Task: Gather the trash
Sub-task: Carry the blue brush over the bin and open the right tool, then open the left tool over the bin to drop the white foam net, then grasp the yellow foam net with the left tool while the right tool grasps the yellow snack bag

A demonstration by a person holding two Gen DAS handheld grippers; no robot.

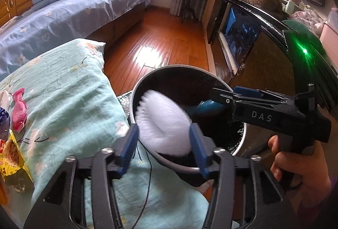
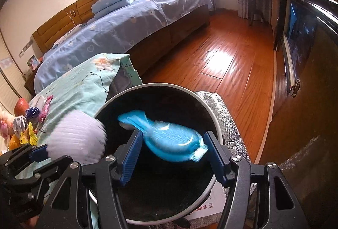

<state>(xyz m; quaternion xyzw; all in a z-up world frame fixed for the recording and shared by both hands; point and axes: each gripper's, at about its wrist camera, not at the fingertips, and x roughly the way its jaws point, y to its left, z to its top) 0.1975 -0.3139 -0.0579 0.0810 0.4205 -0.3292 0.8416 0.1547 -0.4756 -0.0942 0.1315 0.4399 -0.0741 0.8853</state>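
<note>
Bedroom setting: a wooden floor point(image 2: 228, 60) runs between a bed with blue bedding point(image 2: 126, 24) and a dark cabinet point(image 2: 300, 43) along the opposite wall. Nearer the cameras, a pale green floral cover point(image 1: 69, 91) lies over a raised surface, with assorted wrappers point(image 1: 14, 121) at its far left. A round bin point(image 2: 213, 117) with a pale rim and black interior stands just beside that cover. Both grippers angle downward over the bin mouth. The left gripper point(image 1: 164, 140) has its jaws spread; a white, ribbed, motion-blurred piece of trash point(image 1: 162, 121) sits between the blue pads, and contact with the pads cannot be confirmed. The right gripper point(image 2: 173, 151) also has its jaws spread; a blue fish-shaped wrapper point(image 2: 166, 138), blurred, sits between them above the bin interior, with a visible gap at the left pad. The left wrist view alone shows the hand point(image 1: 295, 167) gripping the right gripper's handle, a green indicator light point(image 1: 304, 51) on that unit, and clutter on the cabinet top. The right wrist view alone shows the silver foil mat point(image 2: 228, 121) beneath the bin, a printed box point(image 2: 211, 205) at its base, and the bed's headboard point(image 2: 61, 24).
</note>
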